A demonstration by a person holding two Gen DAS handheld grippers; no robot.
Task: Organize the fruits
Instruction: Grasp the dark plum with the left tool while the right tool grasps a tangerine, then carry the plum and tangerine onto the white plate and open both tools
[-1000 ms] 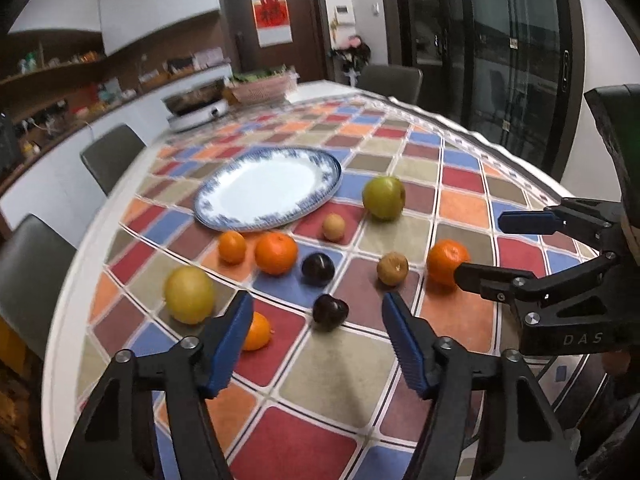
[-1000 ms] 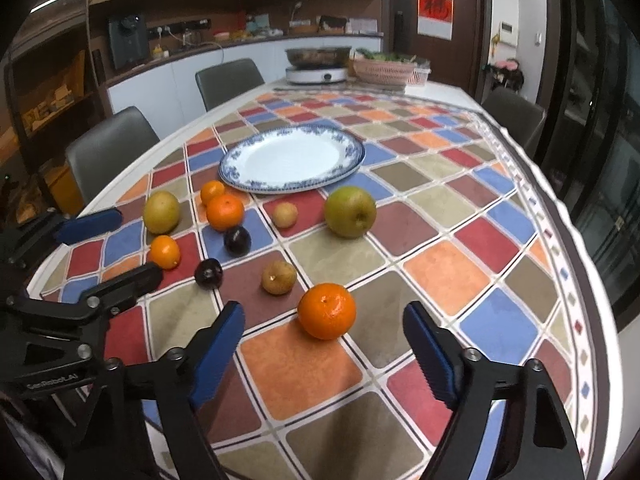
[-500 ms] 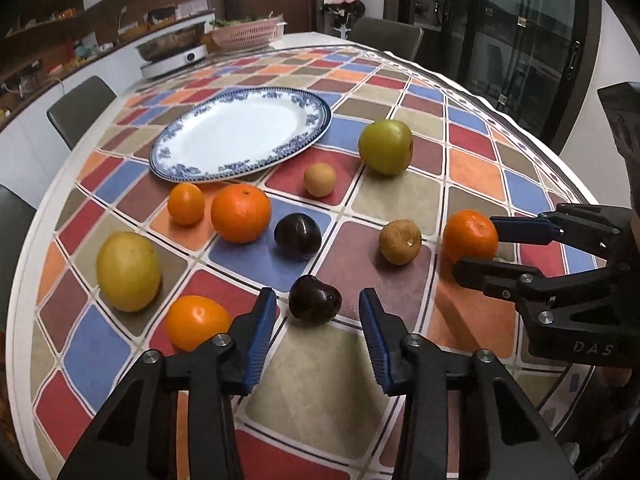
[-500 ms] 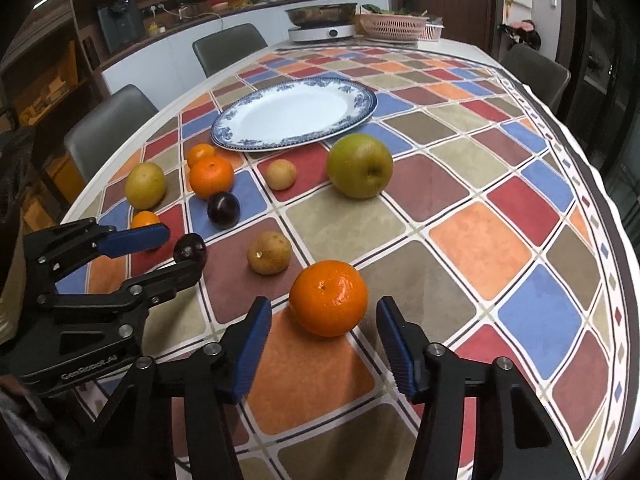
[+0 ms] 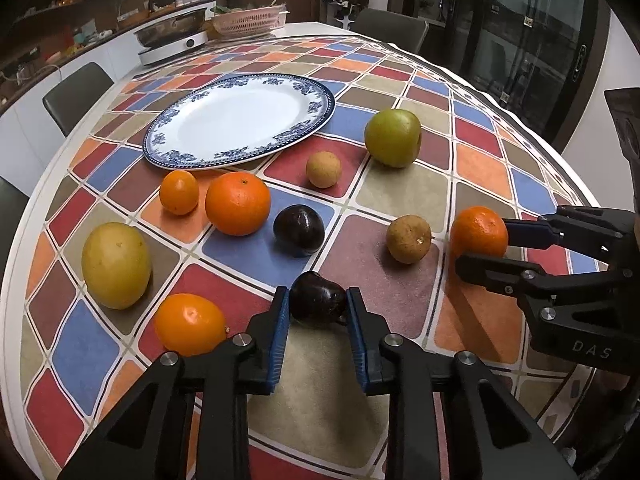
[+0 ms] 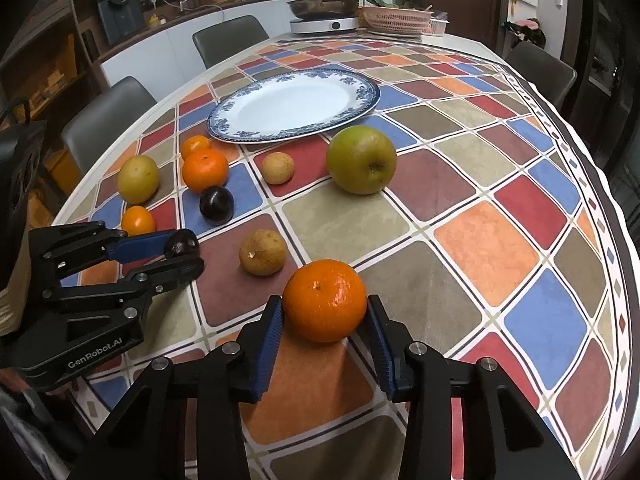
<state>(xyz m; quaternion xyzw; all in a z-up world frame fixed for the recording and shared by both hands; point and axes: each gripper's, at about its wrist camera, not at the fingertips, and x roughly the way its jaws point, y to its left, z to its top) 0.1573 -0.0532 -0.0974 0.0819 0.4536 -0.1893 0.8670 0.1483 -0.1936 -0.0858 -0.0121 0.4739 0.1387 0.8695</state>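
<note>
Several fruits lie on the checkered tablecloth in front of a blue-rimmed white plate [image 5: 325,101], which holds nothing. My left gripper [image 5: 317,298] is shut on a dark plum [image 5: 318,300] resting on the cloth. My right gripper [image 6: 325,312] is closing its jaws, and both pads touch the sides of an orange [image 6: 325,300]. The right gripper [image 5: 478,246] with its orange [image 5: 478,232] also shows in the left wrist view. Loose nearby are a green apple [image 5: 393,138], a second plum [image 5: 299,230], a brown fruit [image 5: 408,239], a large orange [image 5: 238,203] and a yellow fruit [image 5: 116,265].
A small orange [image 5: 189,324] lies just left of my left fingers. A cooker with a pot [image 5: 174,38] and a pink basket [image 5: 250,20] stand at the table's far end. Grey chairs [image 6: 106,112] line the sides. The table edge curves close on the right.
Both grippers came down and forward over the fruits and narrowed. The left one closed on the plum, and the right one's pads came in against the orange.
</note>
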